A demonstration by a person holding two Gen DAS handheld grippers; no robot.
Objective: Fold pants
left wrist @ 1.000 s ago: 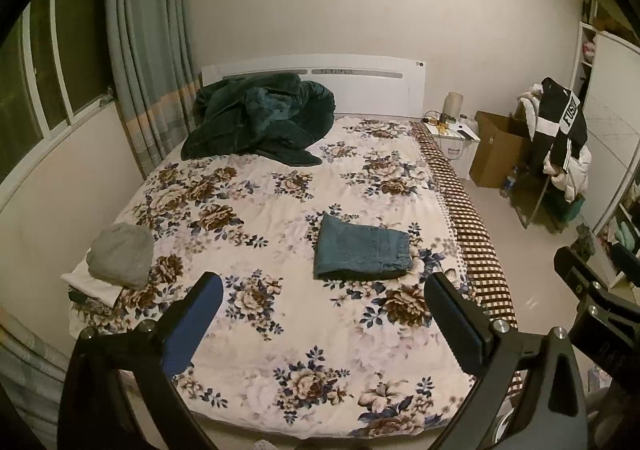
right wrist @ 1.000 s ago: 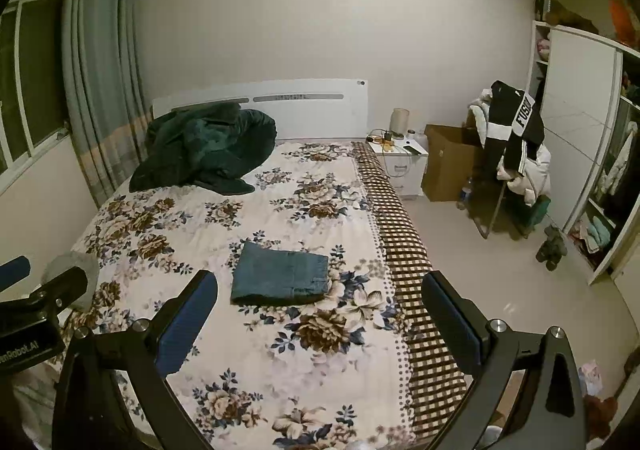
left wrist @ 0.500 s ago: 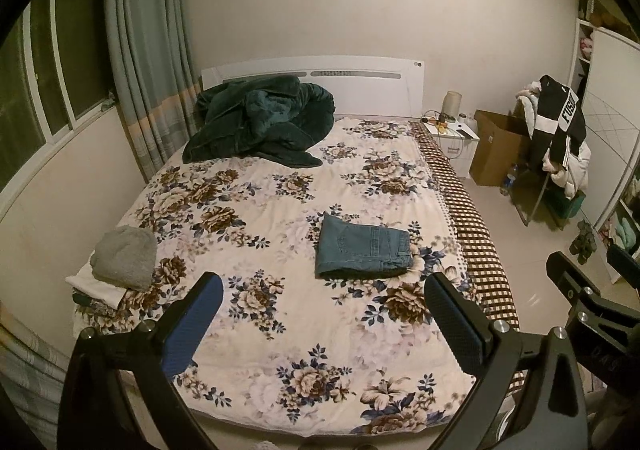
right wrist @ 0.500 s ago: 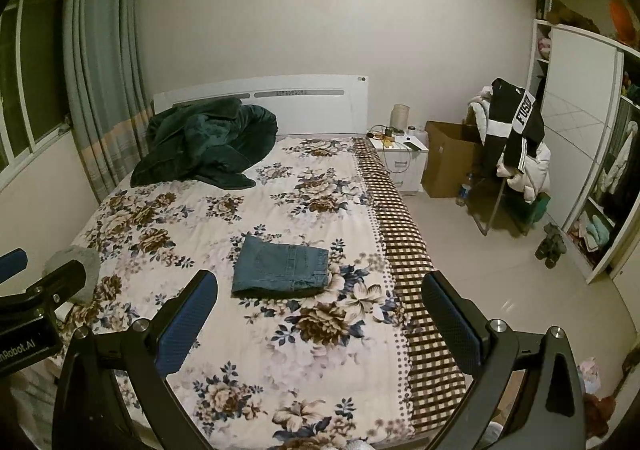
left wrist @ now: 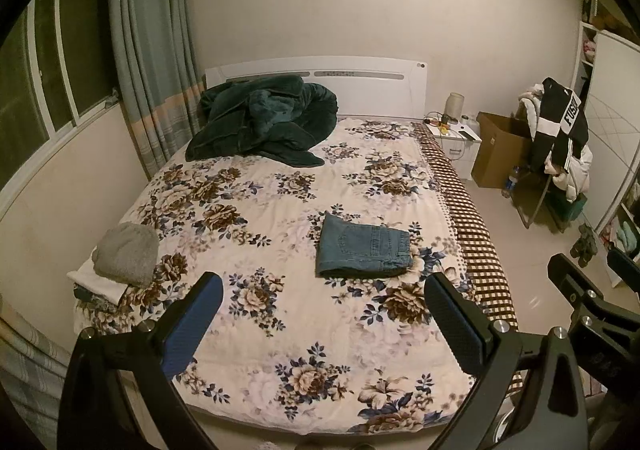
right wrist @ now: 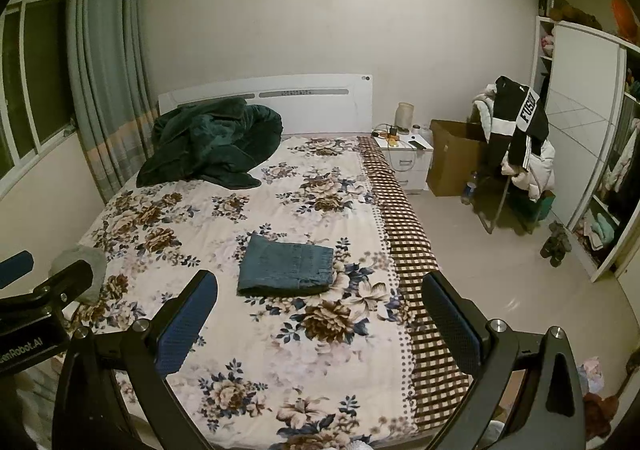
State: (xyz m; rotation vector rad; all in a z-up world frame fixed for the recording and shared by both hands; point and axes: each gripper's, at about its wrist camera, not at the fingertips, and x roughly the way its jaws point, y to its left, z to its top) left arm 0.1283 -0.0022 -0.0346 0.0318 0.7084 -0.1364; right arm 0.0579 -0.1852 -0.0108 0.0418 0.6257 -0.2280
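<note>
Blue denim pants (left wrist: 363,246) lie folded into a flat rectangle on the floral bedspread (left wrist: 280,209), right of the bed's middle; they also show in the right wrist view (right wrist: 286,264). My left gripper (left wrist: 322,314) is open and empty, held back above the foot of the bed. My right gripper (right wrist: 320,312) is open and empty too, well short of the pants. The right gripper's body shows in the left wrist view (left wrist: 588,302), and the left gripper's body shows in the right wrist view (right wrist: 36,302).
A dark green blanket (left wrist: 264,121) is heaped by the white headboard. A grey and white clothes stack (left wrist: 120,258) sits at the bed's left front corner. A nightstand (right wrist: 404,157), cardboard box (right wrist: 452,157), clothes-laden chair (right wrist: 516,145) and wardrobe (right wrist: 592,153) stand to the right.
Both grippers have drawn back and up from the bed, so more of the bed's foot shows. The folded pants have not moved. Both stay open.
</note>
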